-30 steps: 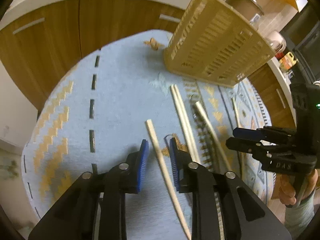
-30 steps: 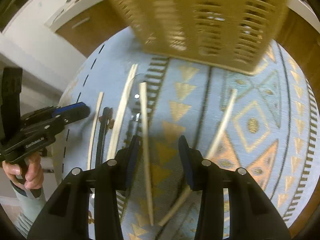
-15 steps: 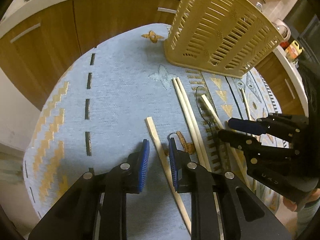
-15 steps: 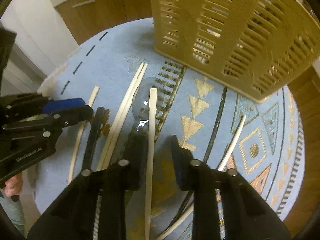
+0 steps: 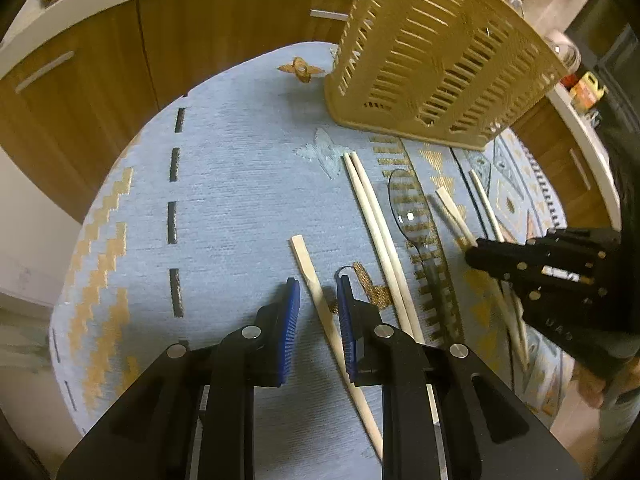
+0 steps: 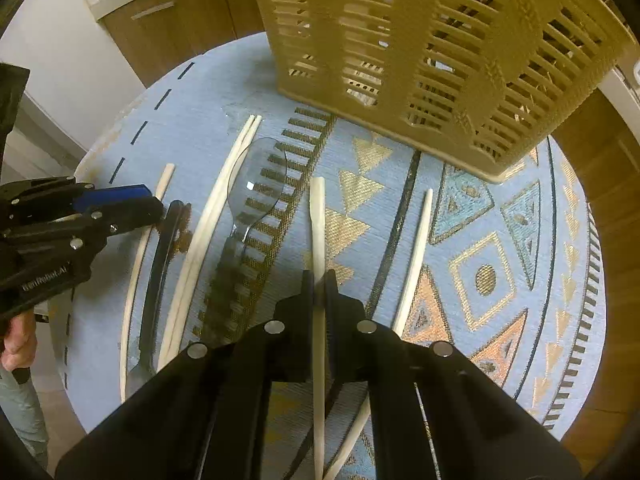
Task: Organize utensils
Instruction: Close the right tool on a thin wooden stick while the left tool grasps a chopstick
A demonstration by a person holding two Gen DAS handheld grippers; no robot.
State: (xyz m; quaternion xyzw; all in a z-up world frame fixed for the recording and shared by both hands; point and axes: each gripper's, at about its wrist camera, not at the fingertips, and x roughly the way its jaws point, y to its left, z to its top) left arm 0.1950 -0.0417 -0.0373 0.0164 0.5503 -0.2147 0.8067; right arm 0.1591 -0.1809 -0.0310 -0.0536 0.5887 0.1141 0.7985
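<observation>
On the cloth (image 6: 500,248), six chopsticks (image 6: 318,224), two spoons (image 6: 256,184).

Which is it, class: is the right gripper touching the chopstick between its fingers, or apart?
Touching. The right wrist view shows the right gripper with jaws just closed, pinching the chopstick.

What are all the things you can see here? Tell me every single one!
chopsticks: five, pale wood, lying on the cloth, two of them side by side
spoon: one, clear plastic, between the pair and the gripped chopstick
dark-handled utensil: one, black, left of the pair; kind unclear
basket: one, tan and slotted, at the cloth's far end
cloth: one, light blue with gold patterns
cabinets: brown wood, behind
left gripper: black with blue pads, open, a chopstick between its fingers
right gripper: black, its jaws have just been closing, shut on a chopstick
</observation>
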